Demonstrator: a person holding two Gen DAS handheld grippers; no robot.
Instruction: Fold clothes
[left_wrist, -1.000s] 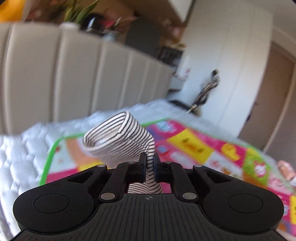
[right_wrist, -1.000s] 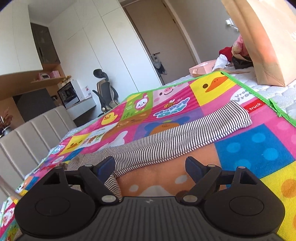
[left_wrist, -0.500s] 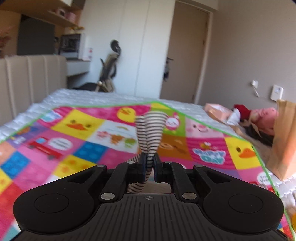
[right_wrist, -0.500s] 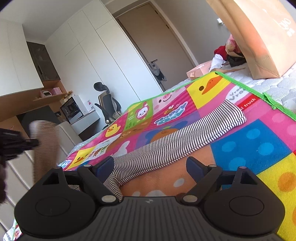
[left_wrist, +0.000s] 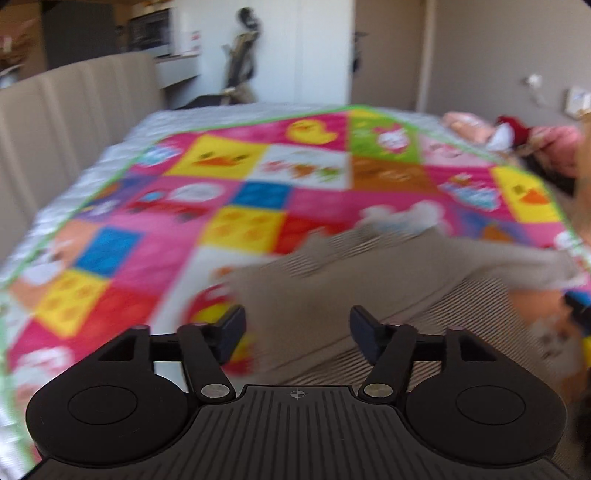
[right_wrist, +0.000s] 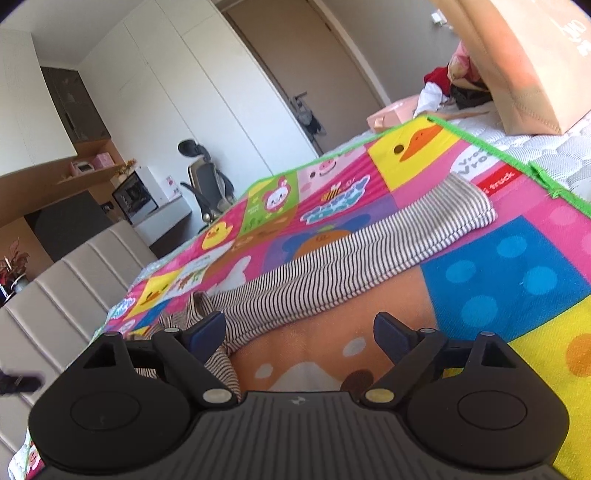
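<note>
The striped garment (right_wrist: 354, 258) lies stretched across the middle of the play mat (right_wrist: 517, 266), one end near the mat's green border, the other bunched just in front of the right gripper (right_wrist: 299, 330). It looks thin, soft and light, a knit that will likely sag and crease wherever it is lifted, so a hem or a corner seems the best place to pinch it; the flat end by the border (right_wrist: 469, 210) offers a clean edge. In the left wrist view the garment (left_wrist: 369, 273) is blurred but sits just ahead of the left gripper (left_wrist: 297, 328). Both grippers have their fingers spread wide and hold nothing. Readable writing: "truck" on a red patch of the mat, and part of "Vroo" beside it. A paper bag (right_wrist: 517, 66) stands past the mat; its print is too cut off to read
</note>
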